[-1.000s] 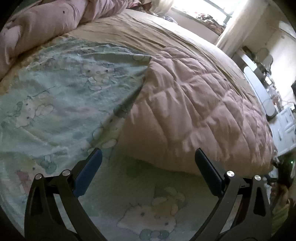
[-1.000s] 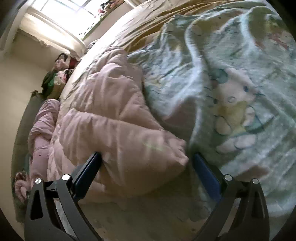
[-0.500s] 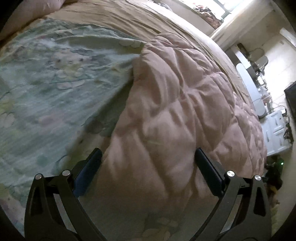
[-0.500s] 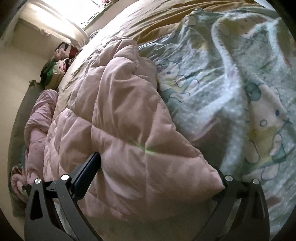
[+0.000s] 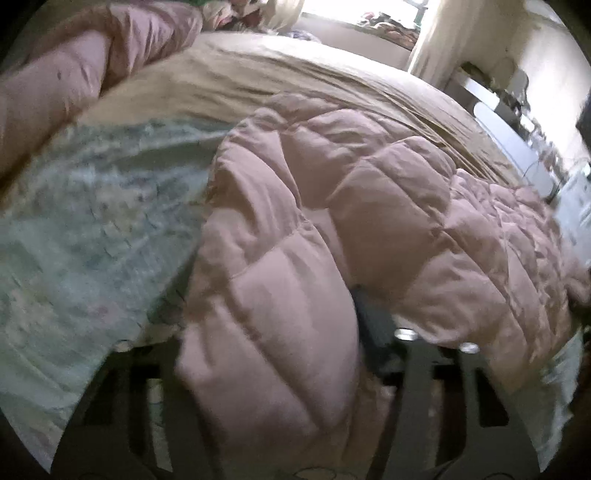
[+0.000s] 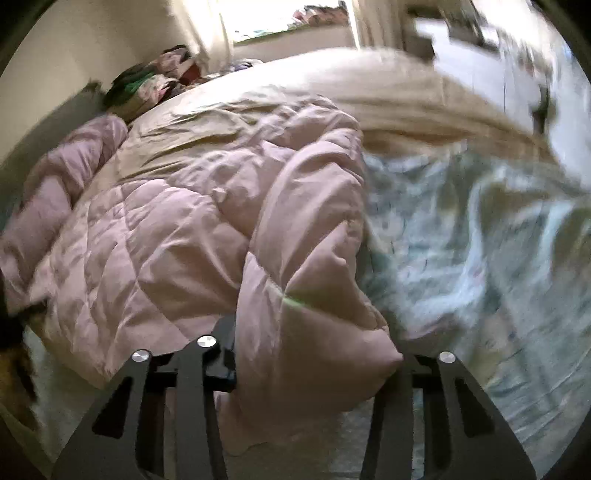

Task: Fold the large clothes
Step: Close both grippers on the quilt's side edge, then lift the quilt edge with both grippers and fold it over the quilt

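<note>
A large pink quilted garment lies spread on the bed. My left gripper is shut on its near corner, and a thick fold of it bulges between the fingers. In the right wrist view the same pink garment fills the left half. My right gripper is shut on its other near corner, which is lifted and bunched between the fingers. Both views are motion blurred.
A pale green cartoon-print sheet covers the bed beside the garment; it also shows in the right wrist view. A tan bedspread lies beyond. A pink pillow roll, a clothes pile and a bright window are at the back.
Both grippers have closed on the pink garment's near corners and raised them. The cameras have tilted up, so more of the room shows.
</note>
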The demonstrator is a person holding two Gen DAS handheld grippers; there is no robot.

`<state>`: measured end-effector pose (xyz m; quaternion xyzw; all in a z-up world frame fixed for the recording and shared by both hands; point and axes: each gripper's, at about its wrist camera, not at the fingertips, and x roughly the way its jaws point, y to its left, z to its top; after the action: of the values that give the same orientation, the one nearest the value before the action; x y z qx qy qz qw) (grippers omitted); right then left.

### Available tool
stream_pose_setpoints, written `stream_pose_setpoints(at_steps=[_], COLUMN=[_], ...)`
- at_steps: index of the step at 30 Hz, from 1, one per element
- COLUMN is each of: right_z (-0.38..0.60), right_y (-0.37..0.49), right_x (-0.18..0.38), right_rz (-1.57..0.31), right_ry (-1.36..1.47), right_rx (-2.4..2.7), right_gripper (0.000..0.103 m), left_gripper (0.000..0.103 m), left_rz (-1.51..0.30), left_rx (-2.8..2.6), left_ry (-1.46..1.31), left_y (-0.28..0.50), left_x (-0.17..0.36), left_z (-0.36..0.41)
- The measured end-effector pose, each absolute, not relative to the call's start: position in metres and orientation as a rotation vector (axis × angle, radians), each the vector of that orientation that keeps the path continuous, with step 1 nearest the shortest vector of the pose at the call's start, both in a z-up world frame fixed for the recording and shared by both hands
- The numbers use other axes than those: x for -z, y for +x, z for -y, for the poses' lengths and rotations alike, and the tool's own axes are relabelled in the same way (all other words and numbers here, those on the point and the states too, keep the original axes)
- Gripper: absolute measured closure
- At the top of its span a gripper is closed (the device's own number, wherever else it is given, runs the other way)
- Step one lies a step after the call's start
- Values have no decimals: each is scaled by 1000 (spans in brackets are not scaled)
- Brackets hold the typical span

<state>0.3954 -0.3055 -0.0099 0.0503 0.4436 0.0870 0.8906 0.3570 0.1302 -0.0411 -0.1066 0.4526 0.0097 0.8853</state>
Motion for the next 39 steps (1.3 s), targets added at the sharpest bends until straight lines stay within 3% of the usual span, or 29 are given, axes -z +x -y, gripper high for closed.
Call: stream_pose_setpoints(at_steps=[3, 9, 21, 39], right_z=[290, 260, 236, 262], right_y=[382, 351, 299, 204], right_x=[-7, -45, -78, -85], right_rz=[-845, -733, -653, -635], right_ry=[38, -84, -177, -96], right_rx=[-187, -243, -318, -379], right_gripper=[72, 77, 78, 78], left_gripper=[76, 83, 86, 89], left_rz=[-919, -858, -820, -800], left_rx=[-9, 32, 52, 90], left_ry=[-220, -153, -102, -37], left_y=[351, 340, 293, 200], left_x=[31, 0, -14, -25], left_z=[-129, -117, -118, -100])
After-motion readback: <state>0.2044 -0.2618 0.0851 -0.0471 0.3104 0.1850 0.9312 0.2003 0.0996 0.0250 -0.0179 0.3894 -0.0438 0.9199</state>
